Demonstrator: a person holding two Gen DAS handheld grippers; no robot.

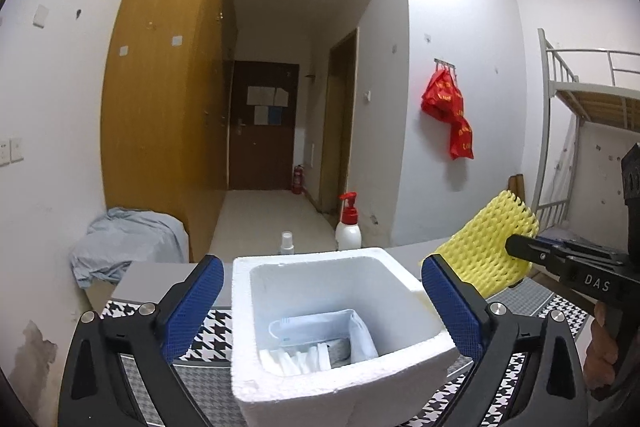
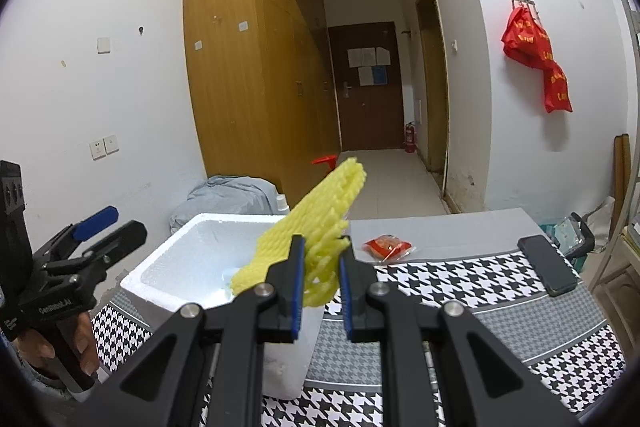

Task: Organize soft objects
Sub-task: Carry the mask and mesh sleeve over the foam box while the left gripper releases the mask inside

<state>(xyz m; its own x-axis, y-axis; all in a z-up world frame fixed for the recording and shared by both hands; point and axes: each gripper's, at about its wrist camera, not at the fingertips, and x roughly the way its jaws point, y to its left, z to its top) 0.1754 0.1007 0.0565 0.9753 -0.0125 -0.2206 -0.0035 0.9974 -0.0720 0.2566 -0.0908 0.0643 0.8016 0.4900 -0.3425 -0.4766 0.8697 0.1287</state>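
Two grippers here: right gripper has its fingers clamped on the yellow foam net, poking up beside the styrofoam box. Left gripper fingers are wide apart, straddling the box, gripping nothing.

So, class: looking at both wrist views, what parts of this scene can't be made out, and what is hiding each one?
- Foam box contents: left wrist view shows a face mask and white pieces; the front wall hides the rest.
- Yellow foam net lower end: right wrist view, behind the right gripper fingers.
- Red packet: too small to read.
- Door papers: too small and blurred.
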